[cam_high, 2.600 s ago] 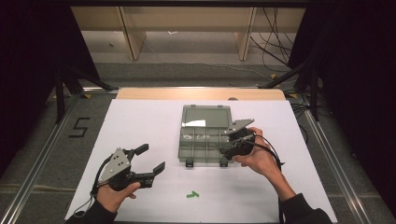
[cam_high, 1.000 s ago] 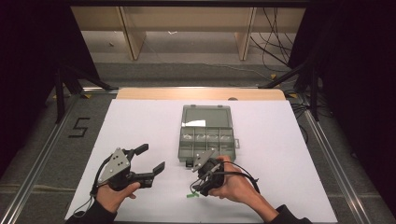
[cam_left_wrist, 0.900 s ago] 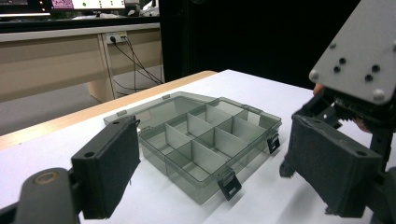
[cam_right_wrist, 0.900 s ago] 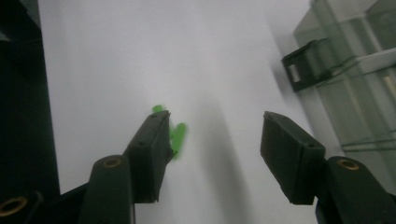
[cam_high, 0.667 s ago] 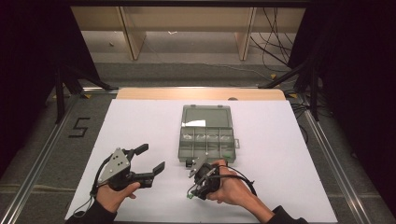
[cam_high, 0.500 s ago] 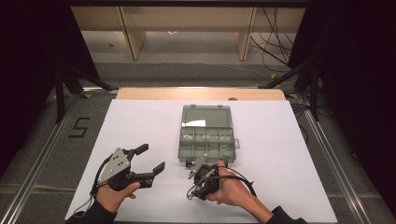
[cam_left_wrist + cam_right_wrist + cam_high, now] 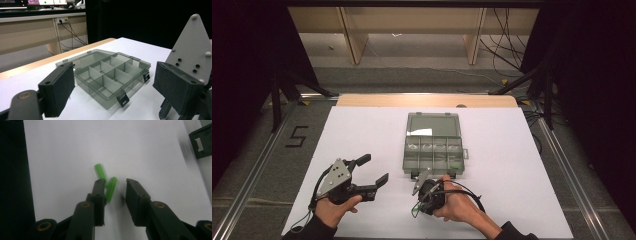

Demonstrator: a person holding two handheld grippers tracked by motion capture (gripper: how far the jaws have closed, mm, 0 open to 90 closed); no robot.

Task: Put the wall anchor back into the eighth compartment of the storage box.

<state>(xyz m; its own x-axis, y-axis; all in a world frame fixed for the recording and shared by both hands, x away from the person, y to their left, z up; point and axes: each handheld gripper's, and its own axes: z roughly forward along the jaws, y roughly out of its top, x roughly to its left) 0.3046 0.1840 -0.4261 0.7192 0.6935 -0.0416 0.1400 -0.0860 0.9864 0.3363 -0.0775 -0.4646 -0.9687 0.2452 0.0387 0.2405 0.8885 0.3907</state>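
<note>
An open compartment box (image 7: 432, 148) sits mid-table on the white sheet (image 7: 362, 130). The right gripper (image 7: 418, 210) points down at a small green piece (image 7: 414, 212), jaws closing; the left gripper (image 7: 373, 170) hovers, jaws apart.

Bright white table (image 7: 362, 130), dark surroundings; right gripper view blurred at its edges.

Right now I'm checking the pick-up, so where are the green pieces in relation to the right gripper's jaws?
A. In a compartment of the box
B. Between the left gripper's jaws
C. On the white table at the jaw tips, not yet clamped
C: the green pieces lie on the white table against one jaw of the right gripper, with a gap to the other.
</note>
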